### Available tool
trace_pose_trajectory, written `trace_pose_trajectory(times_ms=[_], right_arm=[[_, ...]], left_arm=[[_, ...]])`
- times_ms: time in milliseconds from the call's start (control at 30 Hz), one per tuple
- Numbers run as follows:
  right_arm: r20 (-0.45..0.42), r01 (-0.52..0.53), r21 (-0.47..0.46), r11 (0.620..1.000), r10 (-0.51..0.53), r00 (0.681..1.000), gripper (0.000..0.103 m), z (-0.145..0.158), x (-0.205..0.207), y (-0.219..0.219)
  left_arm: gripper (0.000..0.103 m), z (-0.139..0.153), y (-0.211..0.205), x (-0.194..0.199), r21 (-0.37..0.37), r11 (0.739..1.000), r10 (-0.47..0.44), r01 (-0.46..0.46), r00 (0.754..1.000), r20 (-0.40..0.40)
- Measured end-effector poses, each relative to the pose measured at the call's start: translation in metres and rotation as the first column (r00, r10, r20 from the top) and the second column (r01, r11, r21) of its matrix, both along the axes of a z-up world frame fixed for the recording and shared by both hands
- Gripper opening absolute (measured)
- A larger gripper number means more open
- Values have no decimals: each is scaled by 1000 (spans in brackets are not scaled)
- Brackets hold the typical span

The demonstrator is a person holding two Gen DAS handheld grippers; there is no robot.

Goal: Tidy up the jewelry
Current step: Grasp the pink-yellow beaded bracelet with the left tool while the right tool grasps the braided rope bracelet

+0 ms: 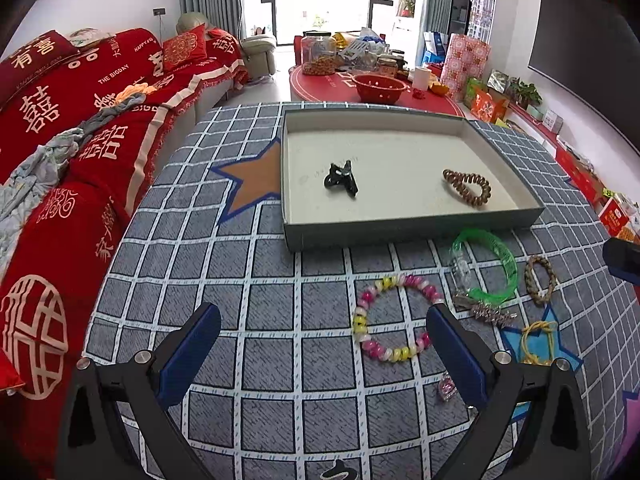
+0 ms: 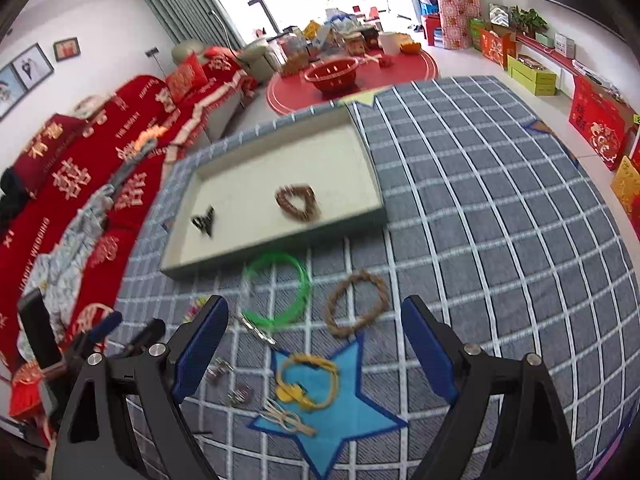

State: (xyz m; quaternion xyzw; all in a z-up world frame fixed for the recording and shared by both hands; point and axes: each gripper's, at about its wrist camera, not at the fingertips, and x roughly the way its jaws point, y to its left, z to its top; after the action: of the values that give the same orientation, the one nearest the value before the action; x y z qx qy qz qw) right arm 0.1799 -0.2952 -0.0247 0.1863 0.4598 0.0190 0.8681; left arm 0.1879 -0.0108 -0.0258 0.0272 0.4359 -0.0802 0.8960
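Glossy plastic bangle (image 1: 486, 270), matt woven tablecloth (image 1: 280, 280)

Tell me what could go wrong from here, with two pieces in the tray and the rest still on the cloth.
1. The green plastic bangle overlaps a silver hair clip; lifting one may drag the other.
2. The yellow cord bracelet is thin and lies flat on the checked cloth, so the open right tool could pinch fabric.
3. The pink and yellow beaded bracelet touches the left tool's finger and may get nudged.

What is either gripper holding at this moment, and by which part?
Nothing is held. The left gripper and right gripper both stand open and empty above the cloth; the jewelry lies untouched.
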Motion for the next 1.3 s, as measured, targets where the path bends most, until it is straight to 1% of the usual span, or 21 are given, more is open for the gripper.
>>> trace_pose_trajectory(times_ms=[133,233,333,433,600,667,767,833,867,933,967,1000,1033,1067,1100,1133,1167,1200,1233,1267,1300], right_arm=[[-79,24,-24,999,-26,997,90,-27,-3,-3],[-114,47,-55,997,-53,992,90,-41,-3,-7],[-130,73,-100,992,-86,988,90,-47,1,-12],[-137,85,-137,987,-104,985,90,-51,8,-16],[-165,92,-185,978,-124,979,90,-62,21,-18],[-156,94,-214,972,-129,979,89,-63,26,-16],[-147,77,-242,967,-115,982,82,-63,31,-11],[-147,52,-289,956,-98,984,75,-64,35,-5],[-146,42,-307,951,-91,985,74,-64,35,-1],[-135,18,-320,947,-64,989,64,-63,36,5],[-135,9,-323,946,-56,989,62,-62,36,7],[-136,1,-322,947,-47,990,58,-61,36,8],[-138,-5,-320,947,-41,990,54,-61,37,10],[-140,-10,-319,948,-36,990,52,-60,37,11],[-141,-14,-319,948,-32,990,48,-60,37,12],[-140,-16,-319,948,-31,990,40,-59,36,13],[-140,-16,-319,948,-30,990,36,-59,37,14],[-140,-17,-319,948,-29,990,25,-58,37,15],[-140,-18,-319,948,-28,990,14,-58,36,16],[-141,-17,-320,947,-30,990,10,-58,36,16],[-140,-15,-316,949,-32,990,9,-57,35,16]], left_arm=[[103,-14,-1,2,26,999,19,-19,1000,-17],[103,-21,-4,7,36,999,18,-16,999,-33],[103,-28,-4,11,50,999,22,-20,999,-42],[103,-33,-3,17,46,999,25,-22,998,-63],[103,-38,-9,24,55,998,4,0,997,-82],[103,-40,-12,25,59,998,-4,9,996,-87],[103,-42,-16,27,52,998,-23,28,996,-87],[103,-42,-19,27,45,998,-41,45,996,-85],[103,-42,-20,26,41,998,-49,53,995,-83],[103,-41,-24,25,27,997,-74,76,994,-81],[102,-41,-26,25,30,996,-80,82,994,-79],[96,-40,-27,24,22,995,-91,93,993,-77],[92,-38,-29,22,18,994,-104,106,992,-70],[85,-37,-31,20,20,993,-117,118,991,-68],[75,-36,-34,19,18,991,-132,134,989,-66],[69,-34,-36,18,14,989,-148,149,987,-63],[54,-33,-38,16,14,987,-161,162,985,-60],[34,-32,-40,15,12,984,-176,177,983,-56],[27,-31,-42,14,15,982,-188,189,981,-57],[23,-31,-42,14,12,980,-195,196,979,-60],[23,-30,-42,14,6,980,-197,197,978,-63]])
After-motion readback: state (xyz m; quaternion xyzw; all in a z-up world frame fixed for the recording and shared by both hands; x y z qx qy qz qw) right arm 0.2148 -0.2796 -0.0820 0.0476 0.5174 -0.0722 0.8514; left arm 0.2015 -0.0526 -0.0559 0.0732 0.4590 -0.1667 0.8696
